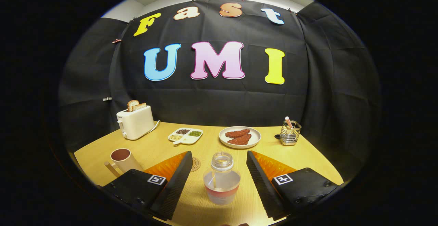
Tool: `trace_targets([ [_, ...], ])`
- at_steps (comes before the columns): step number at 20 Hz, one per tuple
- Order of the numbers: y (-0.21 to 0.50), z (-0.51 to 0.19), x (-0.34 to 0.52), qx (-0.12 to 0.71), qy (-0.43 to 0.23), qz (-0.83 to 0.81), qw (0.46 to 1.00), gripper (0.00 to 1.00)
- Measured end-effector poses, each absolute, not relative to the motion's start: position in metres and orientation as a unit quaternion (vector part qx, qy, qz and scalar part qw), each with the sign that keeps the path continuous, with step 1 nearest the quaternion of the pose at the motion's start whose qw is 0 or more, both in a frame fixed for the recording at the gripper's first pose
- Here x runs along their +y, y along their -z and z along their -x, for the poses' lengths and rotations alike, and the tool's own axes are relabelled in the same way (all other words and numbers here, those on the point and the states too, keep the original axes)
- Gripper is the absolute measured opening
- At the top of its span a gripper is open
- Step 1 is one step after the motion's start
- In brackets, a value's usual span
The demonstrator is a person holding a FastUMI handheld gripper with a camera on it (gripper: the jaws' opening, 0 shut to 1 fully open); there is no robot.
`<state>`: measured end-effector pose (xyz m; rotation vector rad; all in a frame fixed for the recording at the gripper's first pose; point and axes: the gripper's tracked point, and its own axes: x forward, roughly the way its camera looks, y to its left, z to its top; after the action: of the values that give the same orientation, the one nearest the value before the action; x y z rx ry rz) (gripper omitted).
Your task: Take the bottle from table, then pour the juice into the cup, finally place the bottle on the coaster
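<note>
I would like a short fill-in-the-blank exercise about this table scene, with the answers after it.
1. The bottle stands between the fingers of the tool, which is ____.
2. The bottle's cap is ____.
3. Two slices of bread stick out of the ____.
4. The coaster lies between the bottle and the ____.

Answers: open; off; toaster; cup

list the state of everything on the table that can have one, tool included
tool: open, fingers either side of the bottle, not touching it
bottle: upright, uncapped, standing on the table between the fingers
cup: upright, beyond the left finger
coaster: flat, nothing on it
toaster: two slices sticking up
plate: holds two reddish pieces
divided dish: compartments filled
wire holder: upright, holds a stick
</note>
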<state>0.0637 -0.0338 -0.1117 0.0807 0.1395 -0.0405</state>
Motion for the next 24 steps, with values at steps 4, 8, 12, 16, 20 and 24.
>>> trace_targets([
  [4,0.134,-0.071,-0.035,0.086,0.023,-0.049,0.995,0.98],
  [8,0.15,-0.075,-0.031,0.091,0.017,-0.039,0.995,0.98],
  [12,0.158,-0.08,-0.031,0.09,0.013,-0.038,0.995,0.98],
  [16,0.165,-0.086,-0.035,0.088,0.017,-0.04,0.995,0.97],
  [20,0.169,-0.09,-0.033,0.089,0.01,-0.052,0.995,0.84],
  [24,0.168,-0.093,-0.033,0.088,0.006,-0.051,0.995,0.79],
])
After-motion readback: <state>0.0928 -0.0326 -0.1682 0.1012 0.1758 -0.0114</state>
